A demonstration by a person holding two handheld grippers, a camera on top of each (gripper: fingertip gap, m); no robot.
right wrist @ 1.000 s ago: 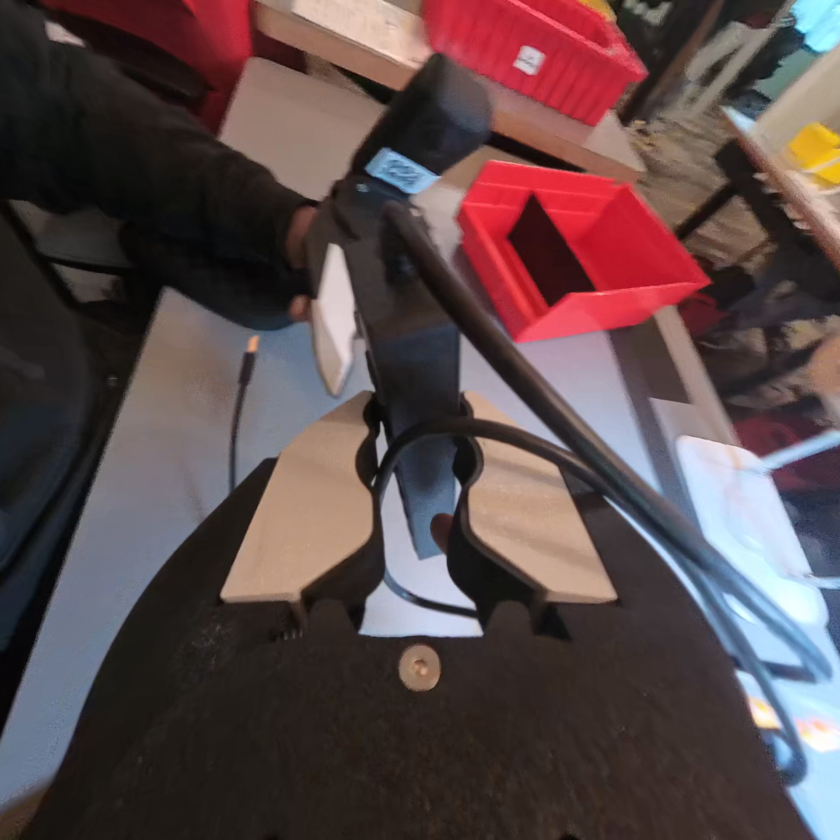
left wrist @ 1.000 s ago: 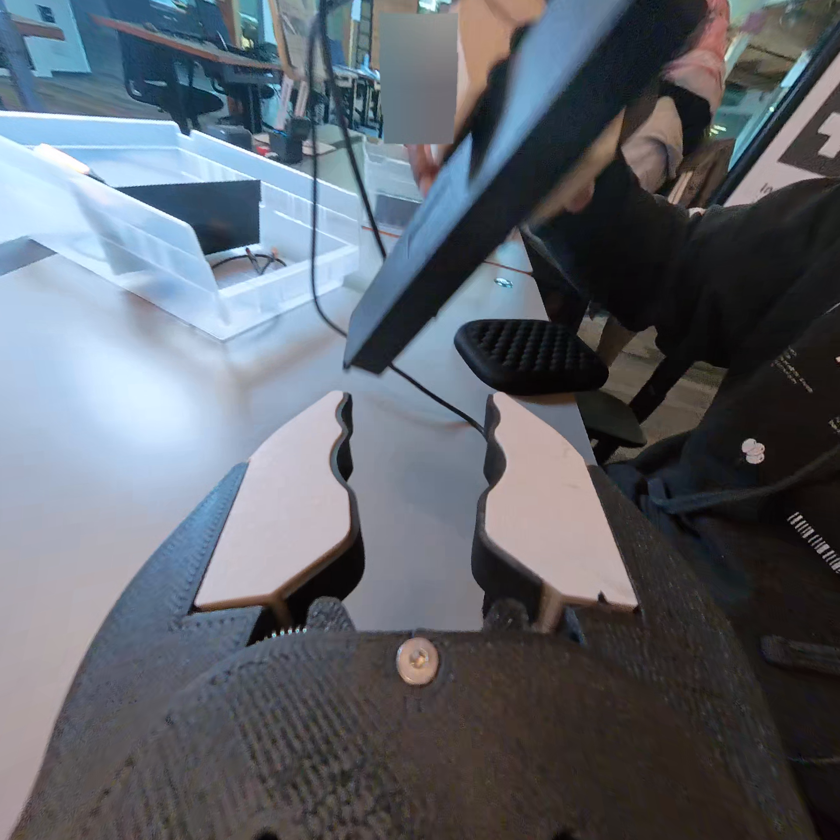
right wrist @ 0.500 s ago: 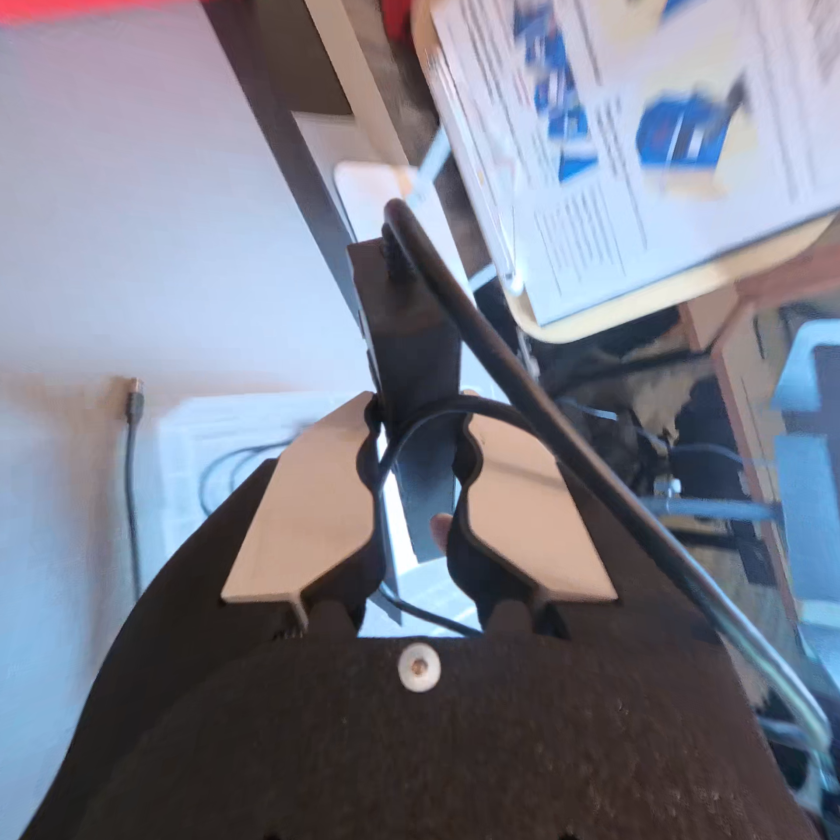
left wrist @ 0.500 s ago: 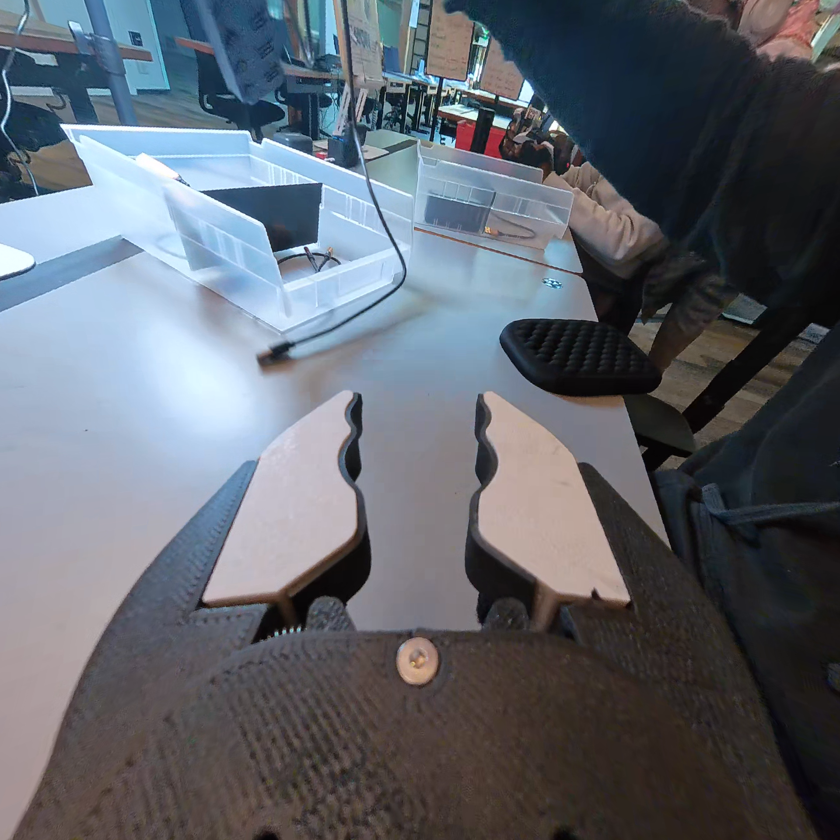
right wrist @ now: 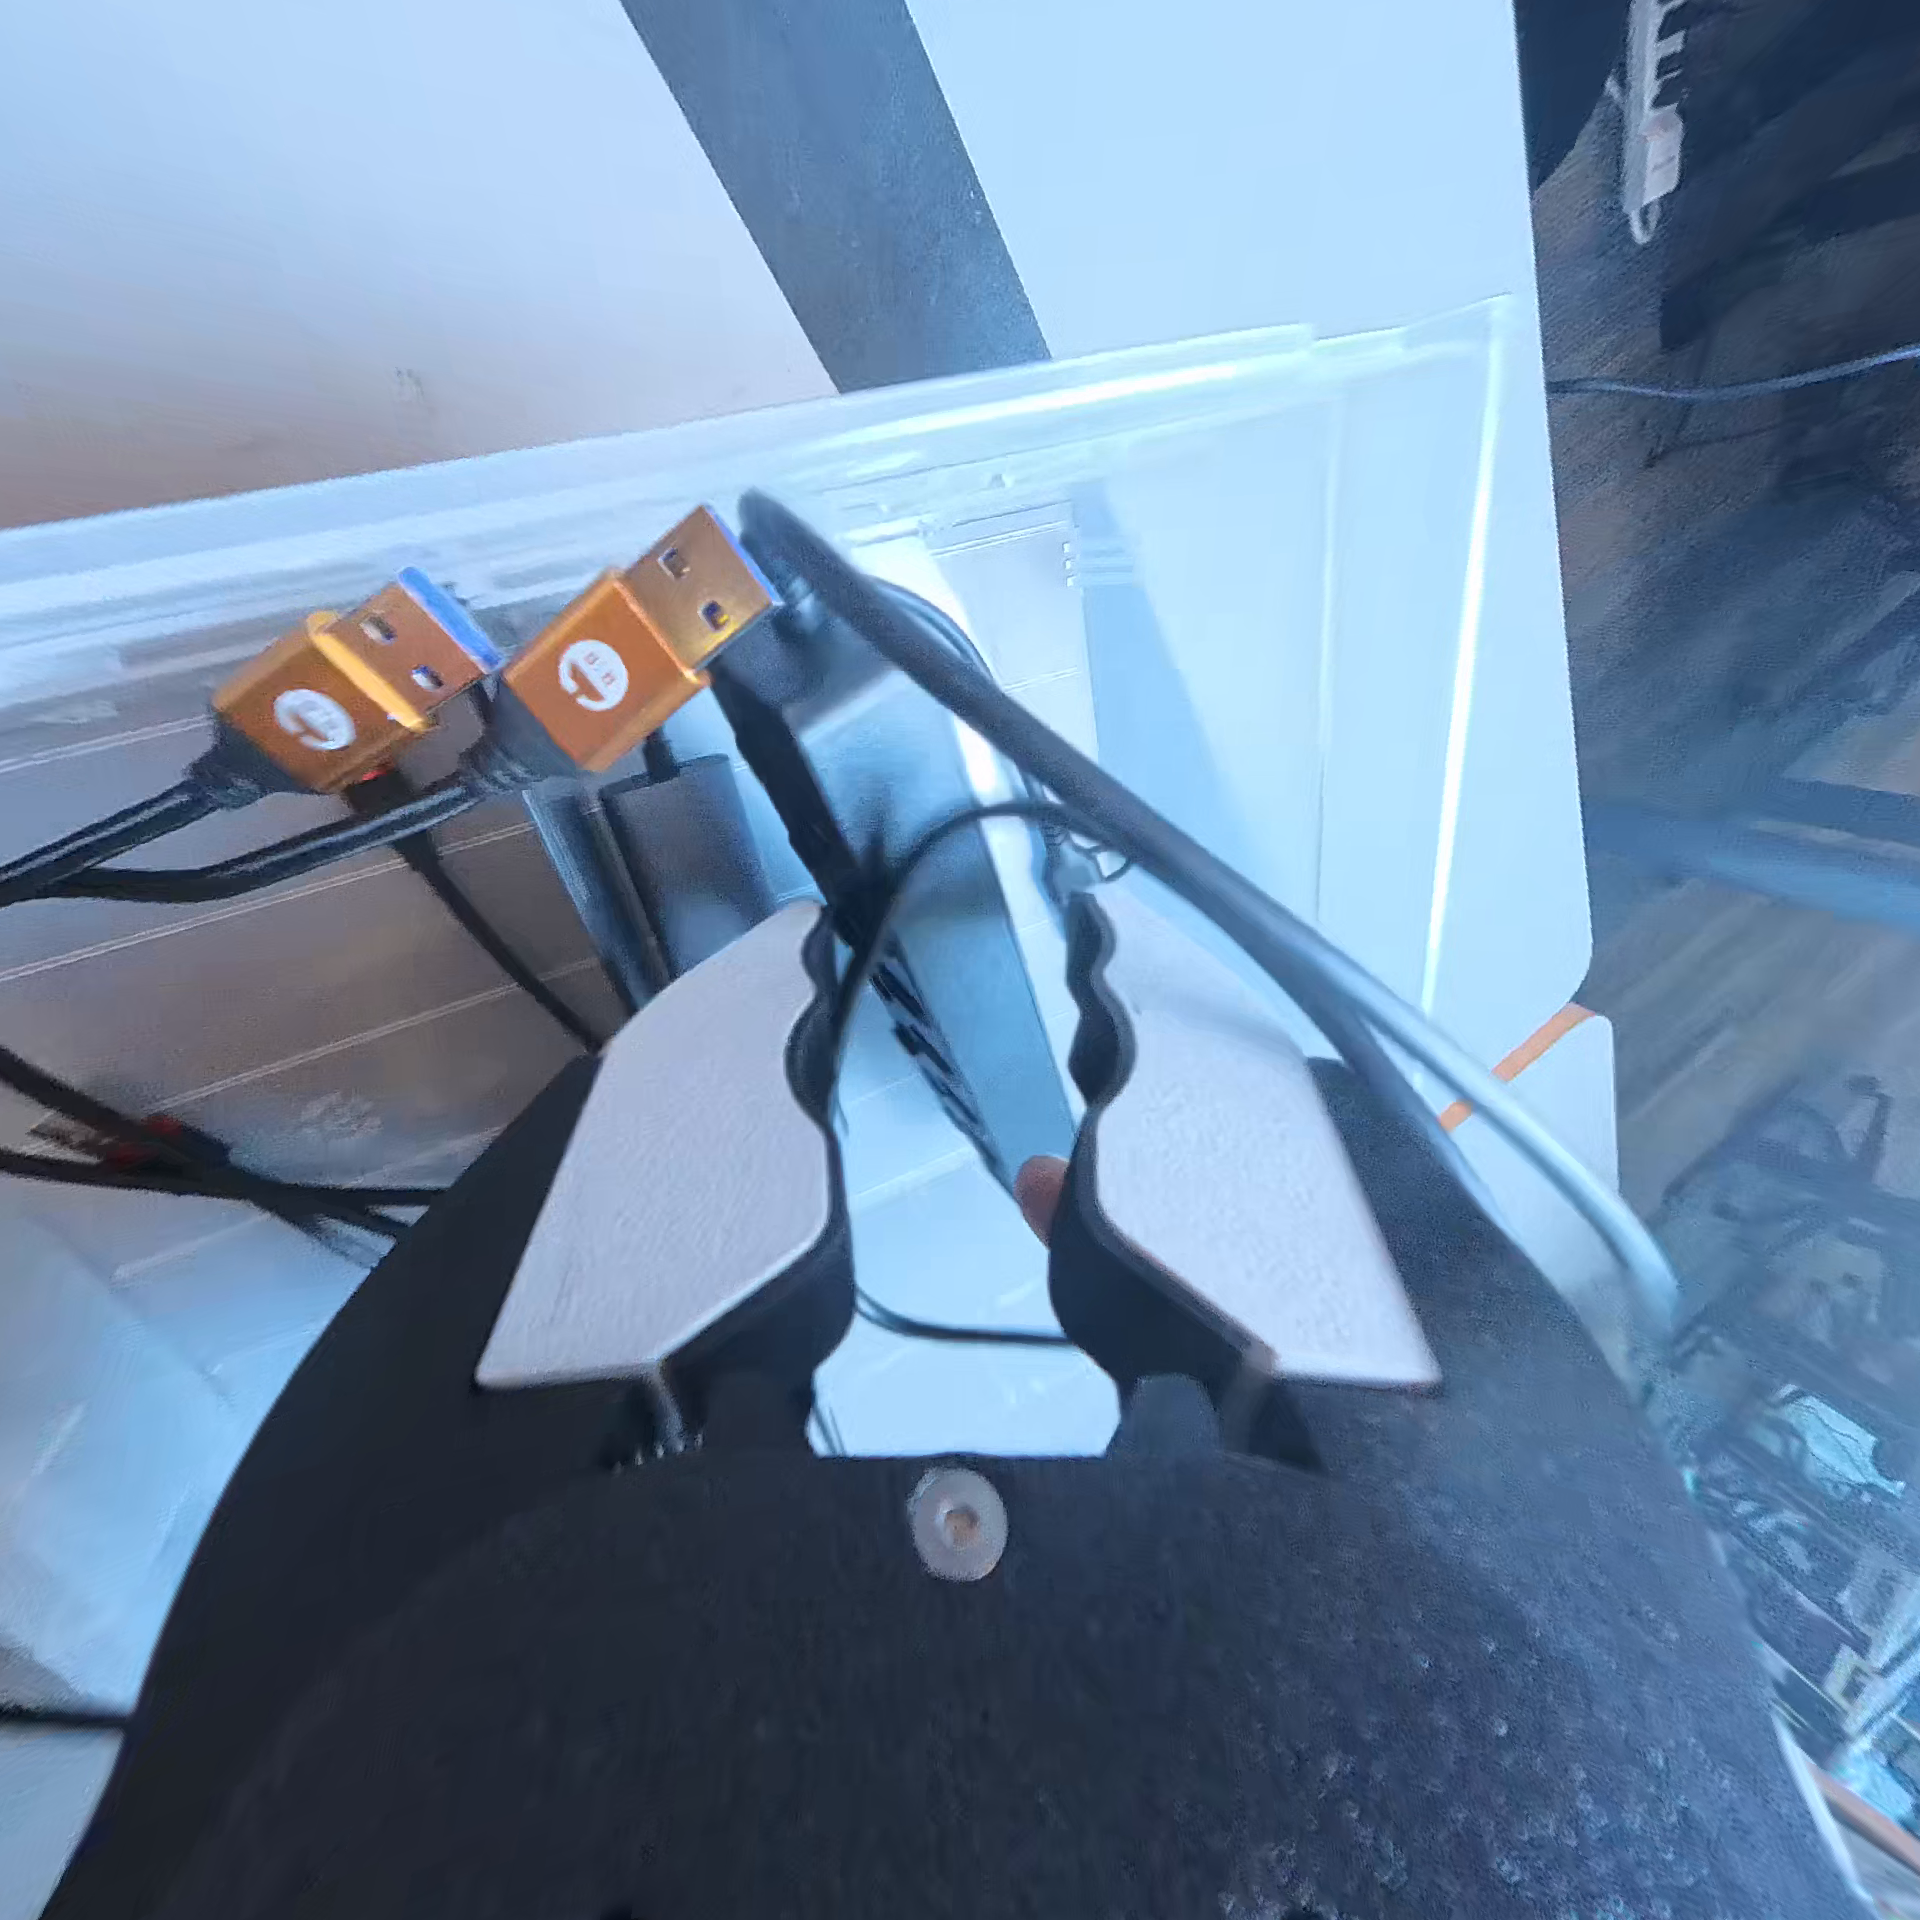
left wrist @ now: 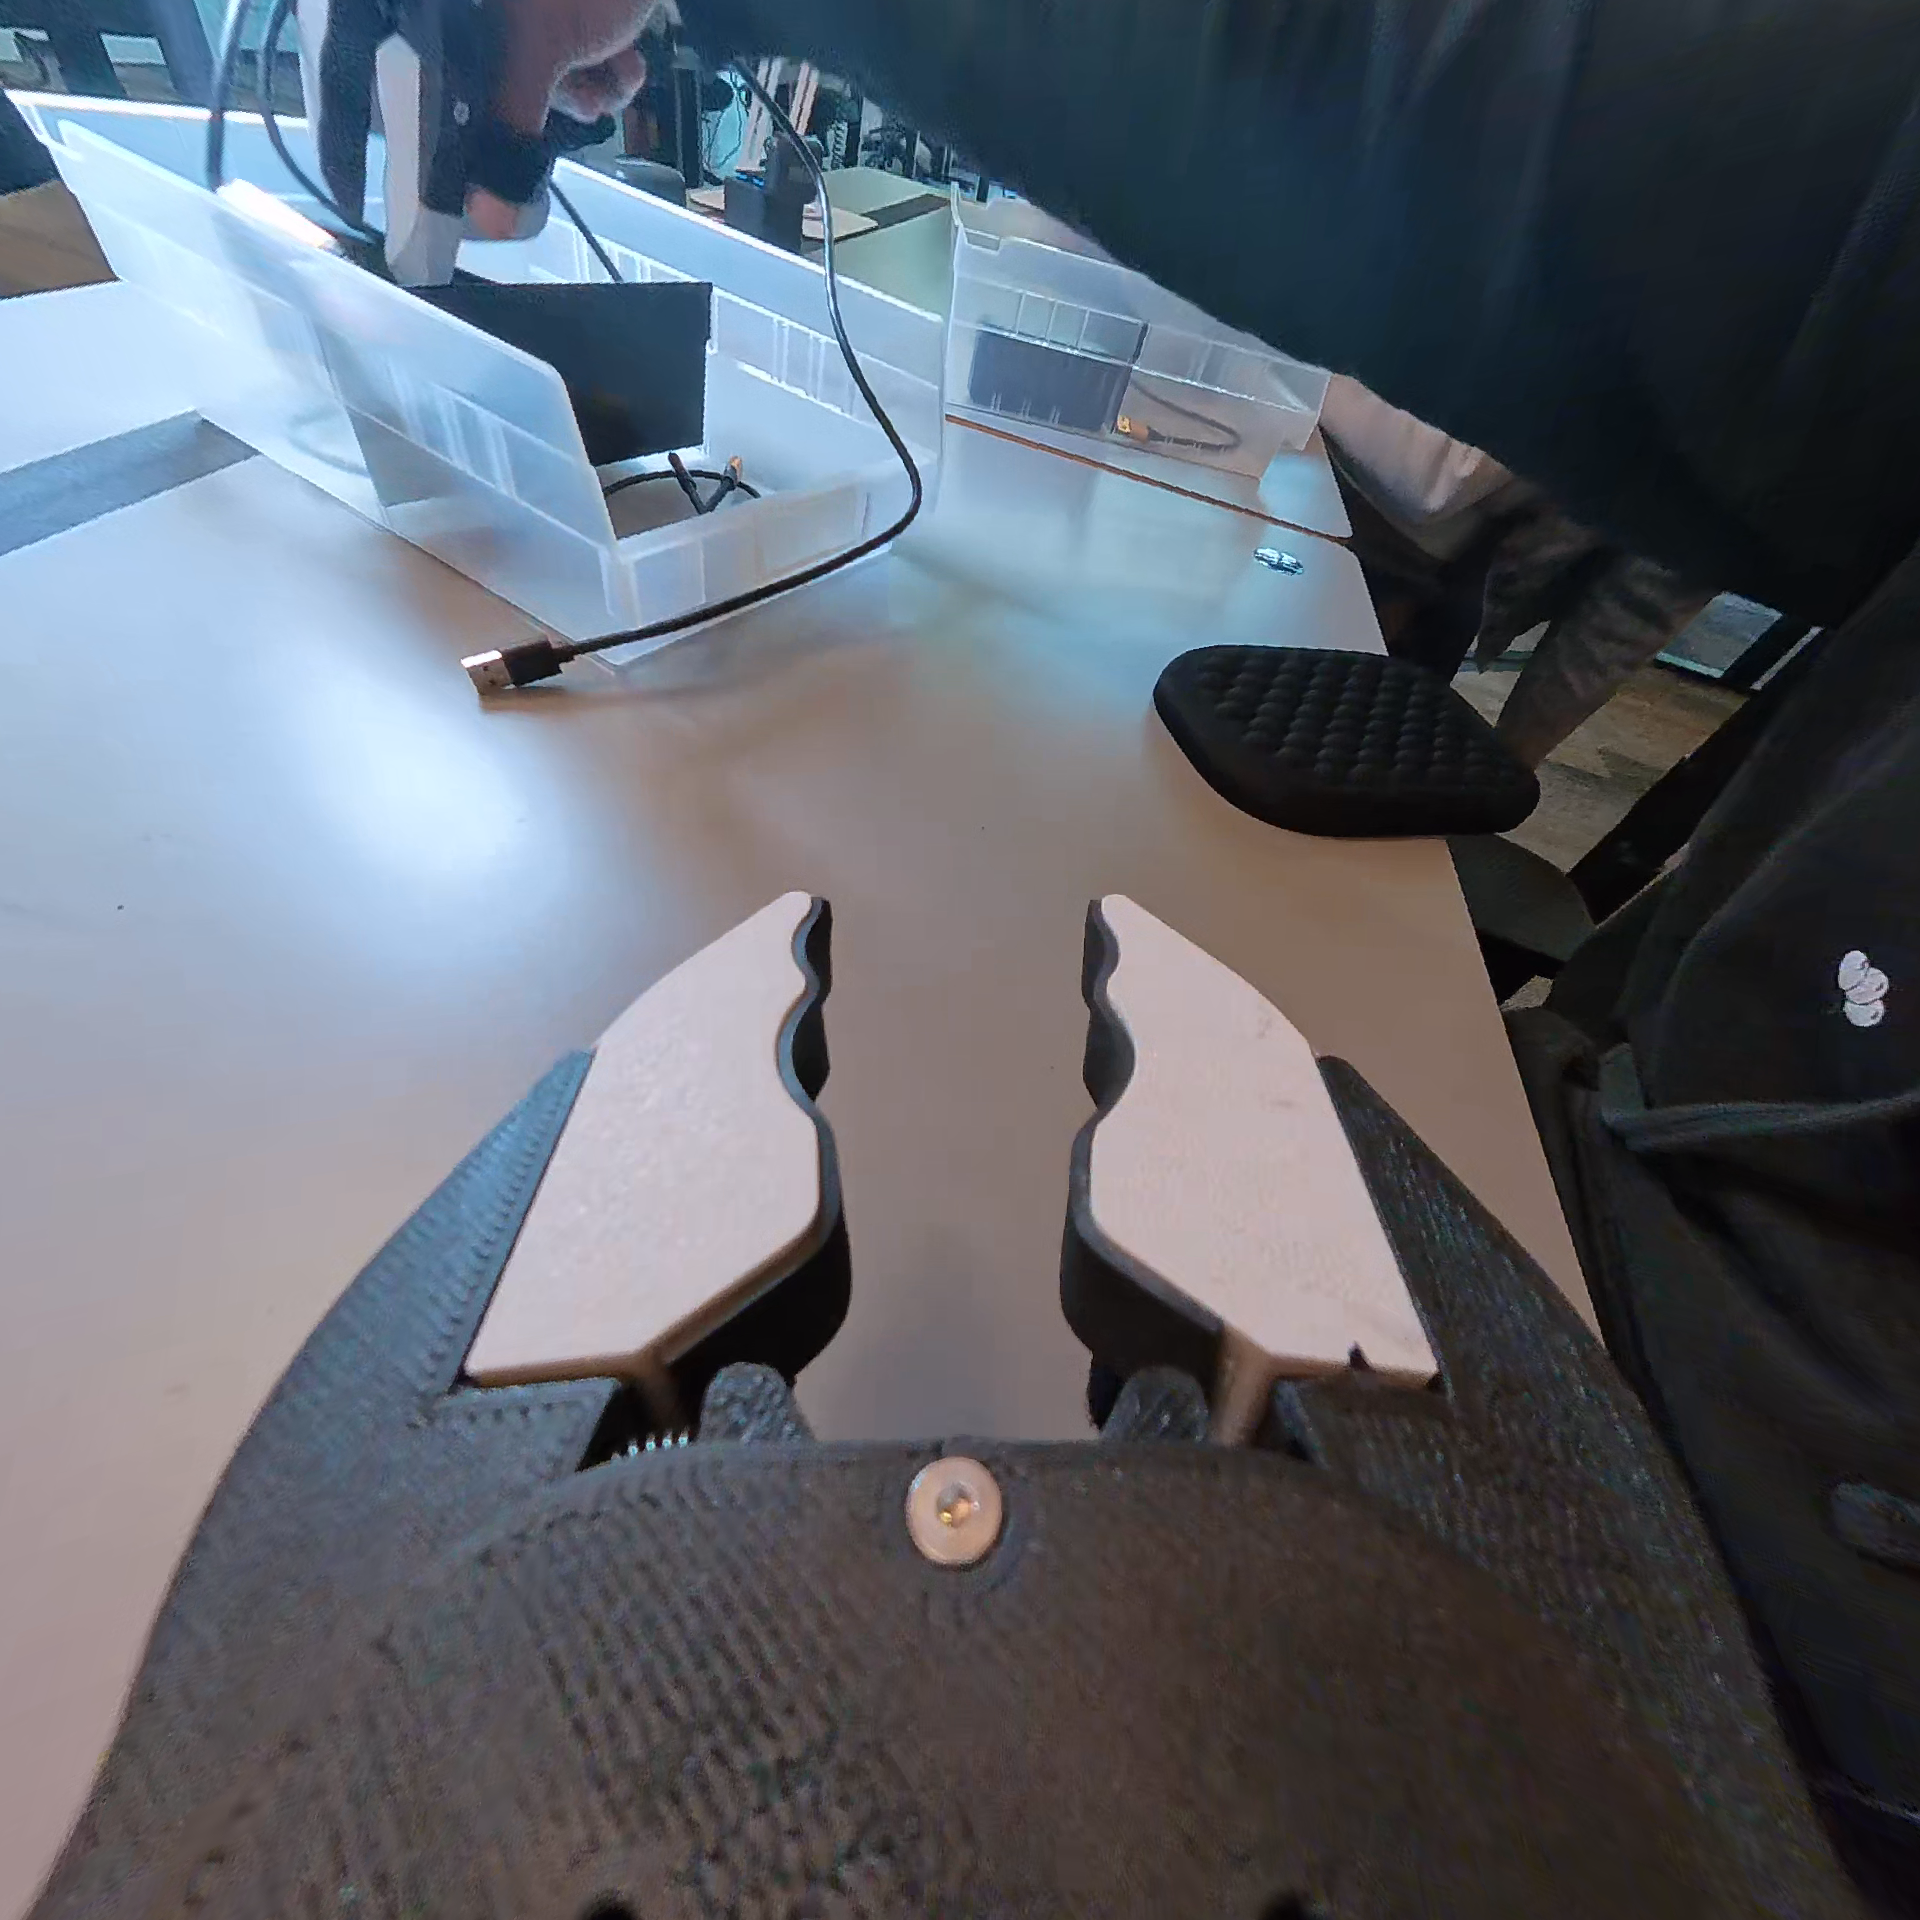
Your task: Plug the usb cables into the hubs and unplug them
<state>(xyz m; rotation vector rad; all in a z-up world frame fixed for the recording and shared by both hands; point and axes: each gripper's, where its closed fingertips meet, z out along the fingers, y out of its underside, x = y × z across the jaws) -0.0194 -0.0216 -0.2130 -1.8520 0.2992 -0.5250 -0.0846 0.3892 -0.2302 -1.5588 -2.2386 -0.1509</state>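
A pale grey table fills the left wrist view. A black dimpled chair armrest overhangs its edge at 2 o'clock. A large clear plastic bin sits at 11 o'clock with a black divider panel standing upright inside it; a smaller clear bin lies at 1 o'clock, well apart from the first. A person's dark sleeve crosses the top right. In the right wrist view, a dark strip runs across the tabletop at 12 o'clock.
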